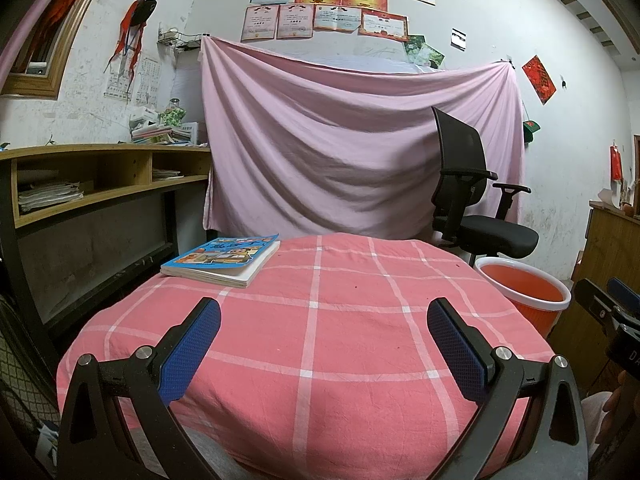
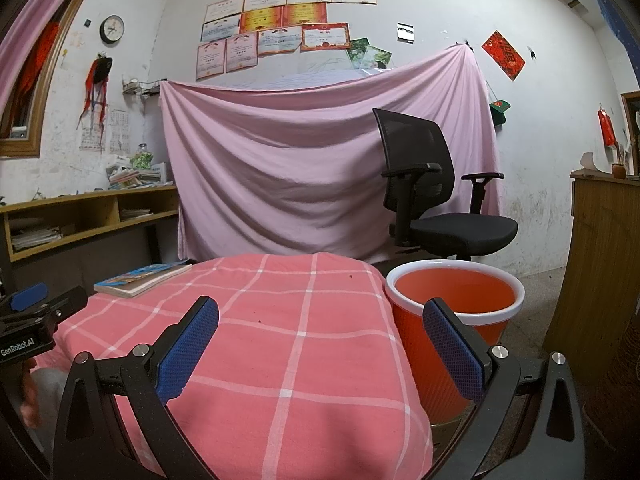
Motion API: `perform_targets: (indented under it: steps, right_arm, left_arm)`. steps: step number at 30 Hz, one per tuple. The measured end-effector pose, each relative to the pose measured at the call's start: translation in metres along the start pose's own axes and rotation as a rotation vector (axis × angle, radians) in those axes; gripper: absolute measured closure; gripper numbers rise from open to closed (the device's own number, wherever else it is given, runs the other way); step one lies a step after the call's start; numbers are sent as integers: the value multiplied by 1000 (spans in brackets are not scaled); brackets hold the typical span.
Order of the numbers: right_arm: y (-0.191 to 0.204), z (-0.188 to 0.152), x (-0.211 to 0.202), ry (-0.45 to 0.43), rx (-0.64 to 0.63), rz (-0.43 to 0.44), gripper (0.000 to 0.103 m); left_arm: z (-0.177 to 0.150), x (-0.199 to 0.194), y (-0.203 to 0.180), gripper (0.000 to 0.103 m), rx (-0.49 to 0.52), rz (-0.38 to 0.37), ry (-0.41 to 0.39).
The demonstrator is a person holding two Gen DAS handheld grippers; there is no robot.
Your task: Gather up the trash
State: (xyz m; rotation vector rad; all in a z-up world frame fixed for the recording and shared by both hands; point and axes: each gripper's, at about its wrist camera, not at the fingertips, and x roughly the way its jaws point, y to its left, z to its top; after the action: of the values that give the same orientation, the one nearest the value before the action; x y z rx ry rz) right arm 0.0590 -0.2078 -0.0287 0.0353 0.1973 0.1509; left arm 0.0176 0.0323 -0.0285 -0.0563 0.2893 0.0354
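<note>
An orange waste bin with a white rim (image 2: 454, 300) stands on the floor just right of the table; its inside shows only orange wall. In the left wrist view the same bin (image 1: 524, 290) sits at the table's right edge. The table wears a pink checked cloth (image 1: 320, 320) with a few tiny dark specks on it. My left gripper (image 1: 324, 354) hovers open over the near half of the cloth, nothing between its blue pads. My right gripper (image 2: 320, 354) is open too, straddling the table's right edge and the bin. I see no loose trash on the cloth.
A blue picture book (image 1: 220, 258) lies at the table's far left corner. A black office chair (image 2: 436, 204) stands behind the bin before a hung pink sheet (image 1: 352, 140). A wooden shelf desk (image 1: 100, 184) runs along the left; a wooden cabinet (image 2: 600, 272) stands at the right.
</note>
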Motion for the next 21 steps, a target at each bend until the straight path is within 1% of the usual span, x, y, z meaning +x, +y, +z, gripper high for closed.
perform_targets:
  steps: [21]
  right_arm:
    - [0, 0, 0, 2, 1, -1, 0]
  left_arm:
    - [0, 0, 1, 2, 1, 0, 0]
